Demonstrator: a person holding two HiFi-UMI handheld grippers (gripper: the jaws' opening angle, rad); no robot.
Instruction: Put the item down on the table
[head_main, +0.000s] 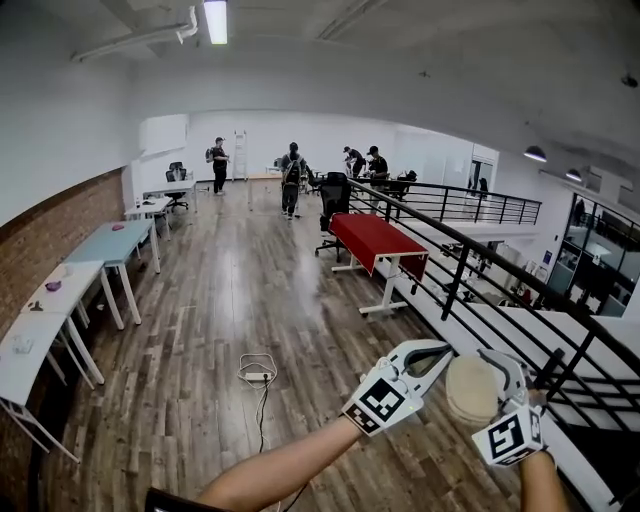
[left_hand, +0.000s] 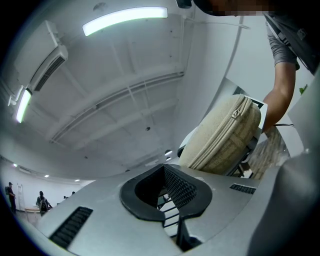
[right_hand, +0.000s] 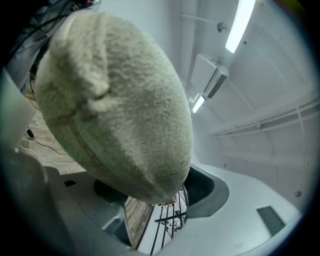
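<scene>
A round beige zippered pouch (head_main: 472, 390) hangs in the air at the lower right of the head view, with my right gripper (head_main: 480, 368) shut on it. Seen from the right gripper view, the pouch (right_hand: 115, 100) fills the frame and sticks out past the right gripper (right_hand: 155, 200). My left gripper (head_main: 432, 358) is just left of the pouch, shut with nothing in it. The left gripper view shows the left gripper (left_hand: 172, 200) with only a thin slit between its pads, and the pouch (left_hand: 225, 137) up to the right, apart from it.
A black railing (head_main: 480, 290) runs along the right, close to both grippers. A red table (head_main: 375, 238) stands beyond it on the wooden floor. White tables (head_main: 60, 290) line the left brick wall. A cable with a power strip (head_main: 258, 375) lies on the floor. People (head_main: 291, 175) stand far back.
</scene>
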